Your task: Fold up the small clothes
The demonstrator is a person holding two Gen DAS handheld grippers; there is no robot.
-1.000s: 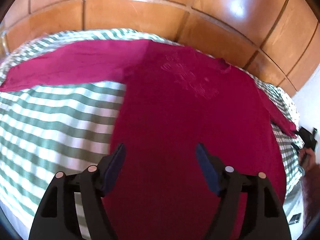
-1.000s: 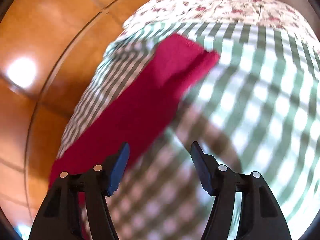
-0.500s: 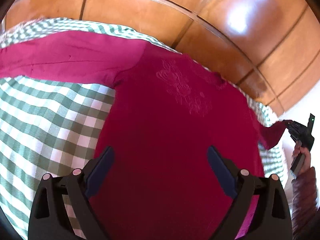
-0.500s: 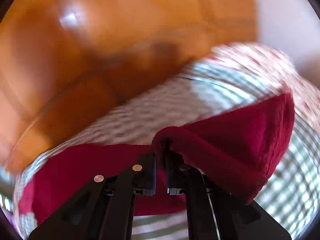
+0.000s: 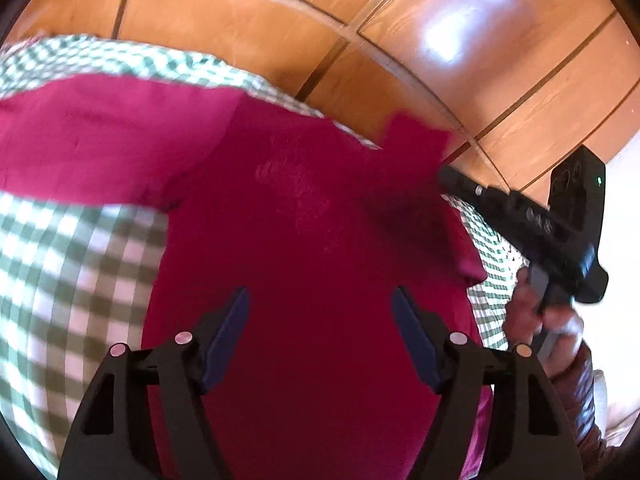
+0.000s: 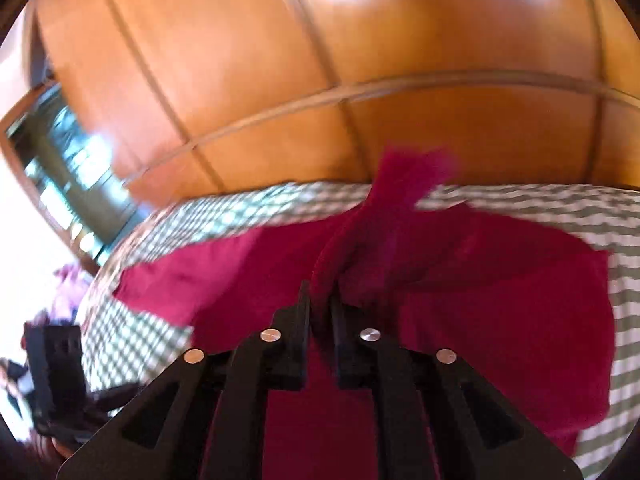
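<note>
Left tool [image 5: 320, 312]: fingers spread wide, nothing between them, hovering above the lower body of the magenta long-sleeved shirt [image 5: 304, 264], which lies spread flat on the green-and-white checked bedspread [image 5: 68, 264].

Right tool [image 6: 320, 308]: fingers pressed together, pinching a bunched fold of one sleeve [image 6: 400, 184], whose cuff end stands lifted off the bed and flops over beyond the fingertips. In the left wrist view the same tool [image 5: 444, 178] enters from the right, held in the person's right hand [image 5: 544, 320], with the raised sleeve end at its tip (edges motion-blurred).

Orientation: the shirt's long axis runs from the hem near the left tool toward the neckline at the far edge of the bed, beside the wooden panelled wall [image 5: 400, 40]. The other sleeve [image 5: 88, 140] extends straight out to the left, flat on the bedspread.

Markings: a tone-on-tone embroidered motif [image 5: 296, 184] sits on the chest; no legible writing or brand can be made out.
</note>
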